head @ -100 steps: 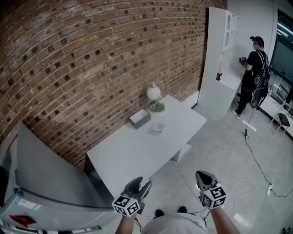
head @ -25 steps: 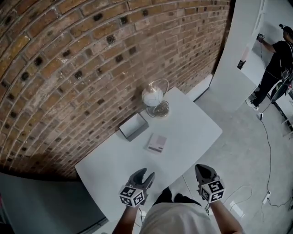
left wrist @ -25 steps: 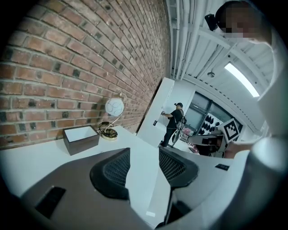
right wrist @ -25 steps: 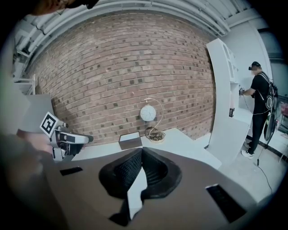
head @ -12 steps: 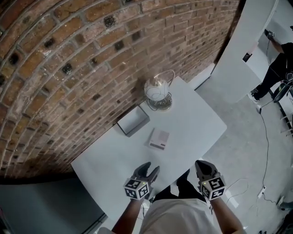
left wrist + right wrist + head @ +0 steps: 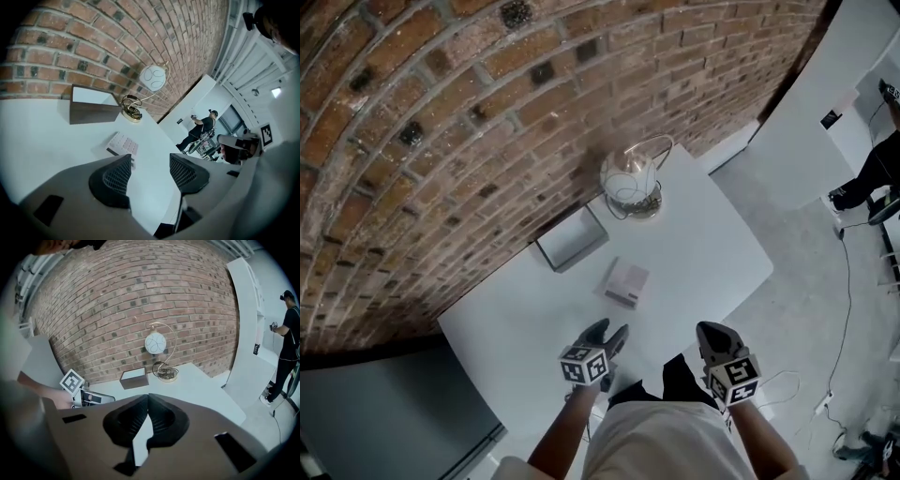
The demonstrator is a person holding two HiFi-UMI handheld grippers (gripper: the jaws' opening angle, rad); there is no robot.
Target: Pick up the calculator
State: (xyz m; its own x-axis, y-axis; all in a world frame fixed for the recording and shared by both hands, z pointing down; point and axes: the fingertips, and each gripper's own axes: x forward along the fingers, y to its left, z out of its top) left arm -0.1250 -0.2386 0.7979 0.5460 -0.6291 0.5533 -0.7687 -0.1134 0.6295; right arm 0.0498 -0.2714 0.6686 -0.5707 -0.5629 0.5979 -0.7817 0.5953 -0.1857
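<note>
The calculator (image 6: 625,281), small, flat and pale with pinkish keys, lies in the middle of the white table (image 6: 703,253). My left gripper (image 6: 607,337) hovers over the table's near edge, just short of the calculator. Its jaws have just been opening and stand open with nothing between them. In the left gripper view the calculator (image 6: 123,144) lies just ahead and a little to the left of the left gripper (image 6: 150,158). My right gripper (image 6: 712,336) hangs off the table's near right edge; in its own view the right gripper (image 6: 148,397) is shut with nothing held.
A grey box (image 6: 572,239) lies behind the calculator near the brick wall. A globe lamp (image 6: 630,183) on a wire stand sits at the table's far corner. A white cabinet panel (image 6: 825,103) and a person (image 6: 288,333) stand far to the right. Cables run over the floor.
Both grippers have moved forward and down toward the table. The left one now reaches over the near edge, closer to the calculator, with wider jaws.
</note>
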